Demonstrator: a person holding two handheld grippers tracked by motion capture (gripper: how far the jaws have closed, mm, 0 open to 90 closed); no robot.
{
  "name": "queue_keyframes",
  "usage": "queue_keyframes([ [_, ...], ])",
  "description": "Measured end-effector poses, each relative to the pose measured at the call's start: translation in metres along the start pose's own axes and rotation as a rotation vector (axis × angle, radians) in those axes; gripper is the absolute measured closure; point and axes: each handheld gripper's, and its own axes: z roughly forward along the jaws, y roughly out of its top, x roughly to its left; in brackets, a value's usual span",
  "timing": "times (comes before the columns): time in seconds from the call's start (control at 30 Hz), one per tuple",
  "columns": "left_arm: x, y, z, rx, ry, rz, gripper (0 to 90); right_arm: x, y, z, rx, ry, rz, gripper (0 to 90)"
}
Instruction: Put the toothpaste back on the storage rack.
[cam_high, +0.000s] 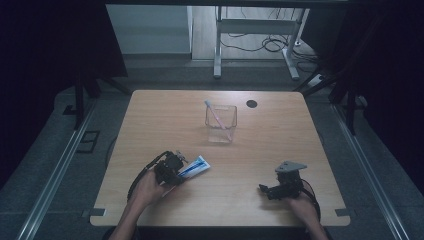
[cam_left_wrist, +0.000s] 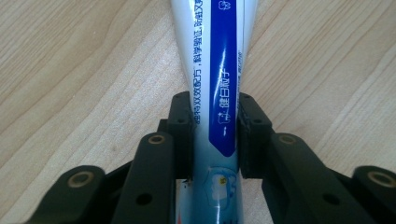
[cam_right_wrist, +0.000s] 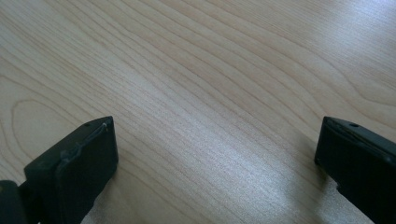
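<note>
**Grip on a soft tube: slip and squeeze risks**

Lower left of the high view: our left claw (cam_high: 181, 164) is clenched on the white-and-blue plastic toothpaste tube (cam_left_wrist: 217, 93) lying on the pale wooden counter (cam_high: 280, 130). The tapering tube may slide or buckle when lifted. Our right claw (cam_high: 264, 188) rests released.

One tabletop (cam_high: 165, 115) fills the middle of the frame, and on it there is one toothpaste tube (cam_high: 195, 167) at lower left of centre, one clear cup (cam_high: 220, 123) near upper centre, and one pink toothbrush (cam_high: 217, 116) standing tilted inside that cup. There are two grippers, the left gripper (cam_high: 181, 163) at lower left and the right gripper (cam_high: 266, 190) at lower right, each with two black fingers (cam_right_wrist: 79, 158), and two hands, one left hand (cam_high: 147, 187) and one right hand (cam_high: 302, 204). One dark round hole (cam_high: 251, 104) sits in the tabletop at upper right of the cup.
</note>
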Motion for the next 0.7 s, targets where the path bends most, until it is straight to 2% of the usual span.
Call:
queue_keyframes([
  [0.27,-0.0007,-0.0029,-0.0005,-0.041,-0.025,-0.003,74.3,-0.0001,0.0,0.0,0.0,0.0,-0.001,0.0],
  [0.47,-0.0044,0.0005,0.0001,-0.06,-0.024,0.003,74.3,0.0,0.0,0.0,0.0,0.0,-0.001,0.0],
  [0.7,-0.004,0.0023,-0.0071,-0.095,-0.023,-0.001,74.2,0.0,0.0,0.0,0.0,0.0,-0.001,0.0],
])
